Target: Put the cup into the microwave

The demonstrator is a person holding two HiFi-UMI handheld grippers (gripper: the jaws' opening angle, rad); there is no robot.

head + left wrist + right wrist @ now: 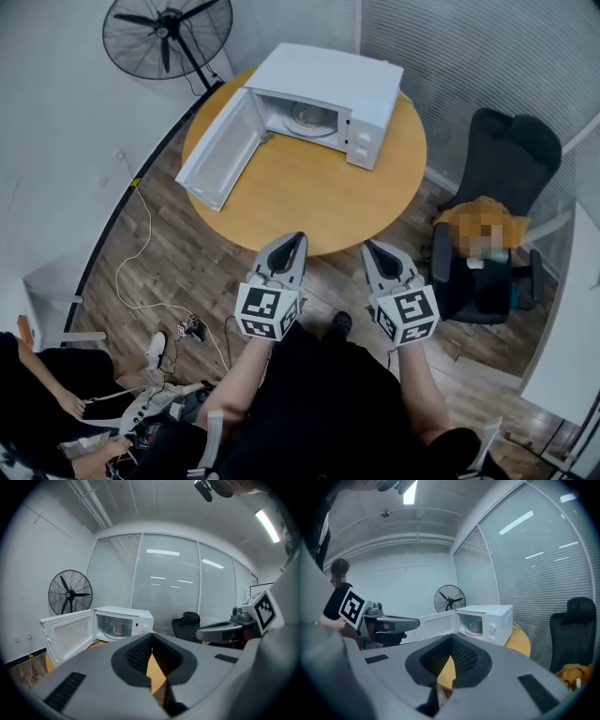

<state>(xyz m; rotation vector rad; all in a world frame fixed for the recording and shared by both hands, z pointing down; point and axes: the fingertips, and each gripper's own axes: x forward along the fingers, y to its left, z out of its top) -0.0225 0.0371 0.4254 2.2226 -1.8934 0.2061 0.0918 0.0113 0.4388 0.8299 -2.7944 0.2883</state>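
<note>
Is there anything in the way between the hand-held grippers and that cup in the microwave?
Nothing visible does. The cup sits inside the microwave, whose door is swung wide open. Only bare table lies between it and the left hand-held gripper and right hand-held gripper, both shut.

Cup (118, 628) inside the microwave (136, 613) too small for me to make out detail, fan (167, 33) clipped by my head view's top edge, bystander (37, 384) cut off lower left.

Steep overhead; both gripper views facing microwave (328, 80) (136, 618) (494, 616)
</note>
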